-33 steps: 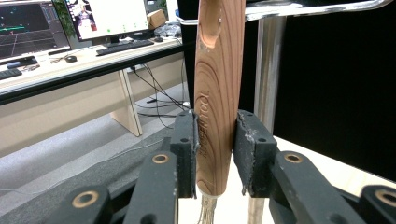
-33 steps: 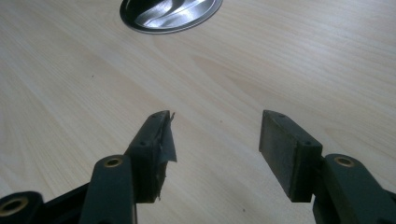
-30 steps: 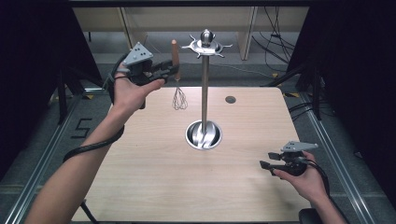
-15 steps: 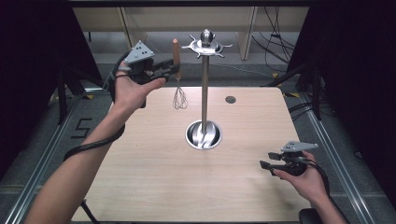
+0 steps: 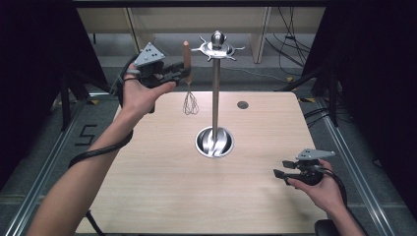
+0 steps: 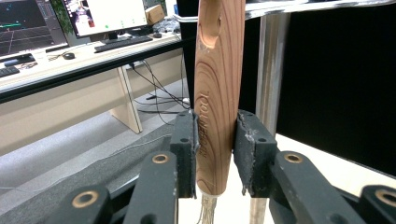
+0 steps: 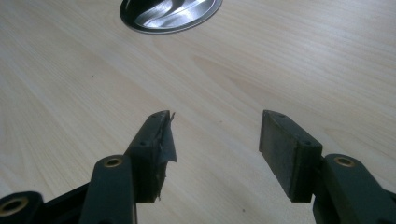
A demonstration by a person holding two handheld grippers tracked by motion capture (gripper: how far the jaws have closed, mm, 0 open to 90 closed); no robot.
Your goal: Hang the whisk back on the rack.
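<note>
A whisk point(image 5: 187, 78) with a wooden handle point(image 6: 217, 93) and wire head hangs upright, held high above the table's far left. My left gripper point(image 5: 180, 73) is shut on the handle, its jaws pressing both sides point(image 6: 215, 154). Just to its right stands a metal utensil stand point(image 5: 215, 93) with a hooked crown point(image 5: 218, 47) and round base point(image 5: 214, 142); the handle's top sits near the crown's hooks. The stand's pole point(image 6: 266, 84) rises right behind the handle. My right gripper point(image 5: 281, 174) rests low at the table's near right, open, nothing between its jaws point(image 7: 215, 140).
The stand's shiny base point(image 7: 170, 14) lies ahead of the right gripper. A small dark round hole point(image 5: 242, 104) sits in the wooden table point(image 5: 162, 187) at the far right. Desks and monitors point(image 6: 107, 16) stand beyond the table.
The left gripper has carried the whisk slightly right and toward the stand's crown. The right gripper has stayed still.
</note>
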